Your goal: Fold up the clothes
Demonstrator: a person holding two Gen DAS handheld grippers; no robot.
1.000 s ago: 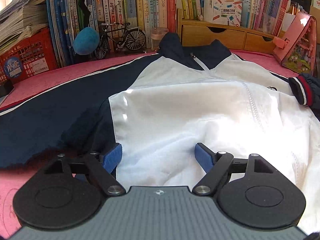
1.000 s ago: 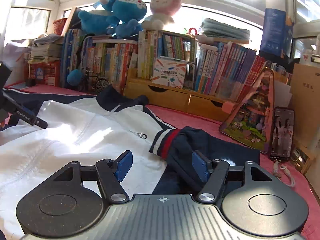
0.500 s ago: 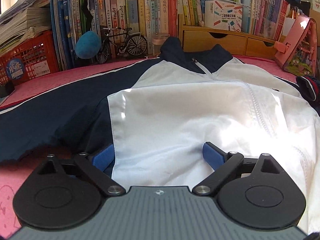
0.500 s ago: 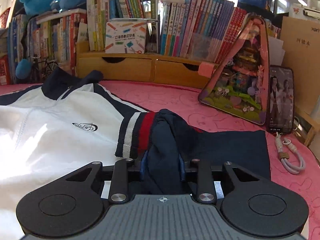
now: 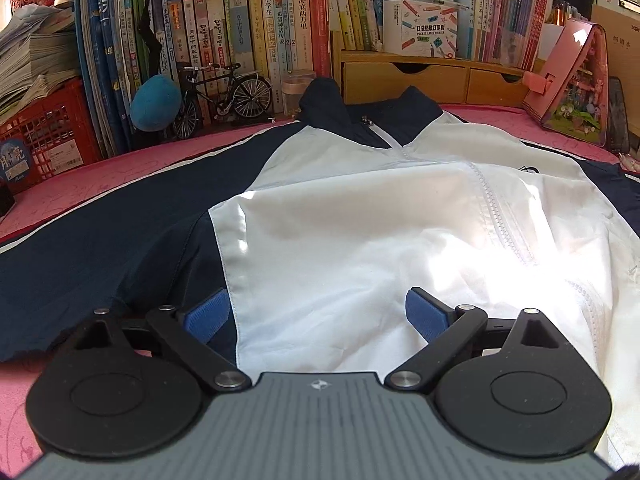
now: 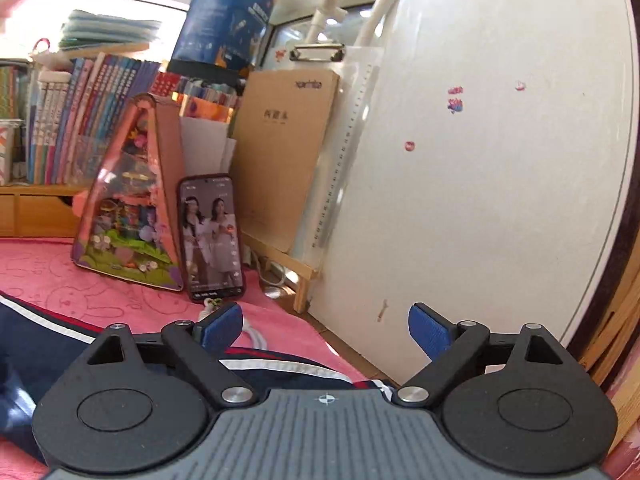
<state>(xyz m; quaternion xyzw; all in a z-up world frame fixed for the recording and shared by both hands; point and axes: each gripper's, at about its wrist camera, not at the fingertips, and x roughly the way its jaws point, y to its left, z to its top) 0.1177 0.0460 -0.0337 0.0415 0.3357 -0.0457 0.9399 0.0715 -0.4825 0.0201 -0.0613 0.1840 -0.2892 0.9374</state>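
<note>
A white and navy zip jacket (image 5: 360, 216) lies spread front-up on the pink cloth (image 5: 100, 168), collar toward the books. My left gripper (image 5: 318, 312) hovers open over its lower hem, blue pads wide apart, nothing pinched. In the right wrist view my right gripper (image 6: 326, 326) points toward the desk's right end, its jaws opening with nothing between them. Below it lies the navy sleeve (image 6: 52, 344) with its white and red stripes, stretched out flat on the cloth.
Books (image 5: 248, 40), a model bicycle (image 5: 224, 92), a blue plush ball (image 5: 156, 102) and a wooden drawer unit (image 5: 424, 80) line the back. A pink toy house (image 6: 128, 208), a phone (image 6: 211, 236) with a cable and a white board (image 6: 480, 160) stand at the right end.
My right gripper shut on the navy sleeve, swung right with it, then let go and opened. The left gripper widened slightly and stayed over the hem.
</note>
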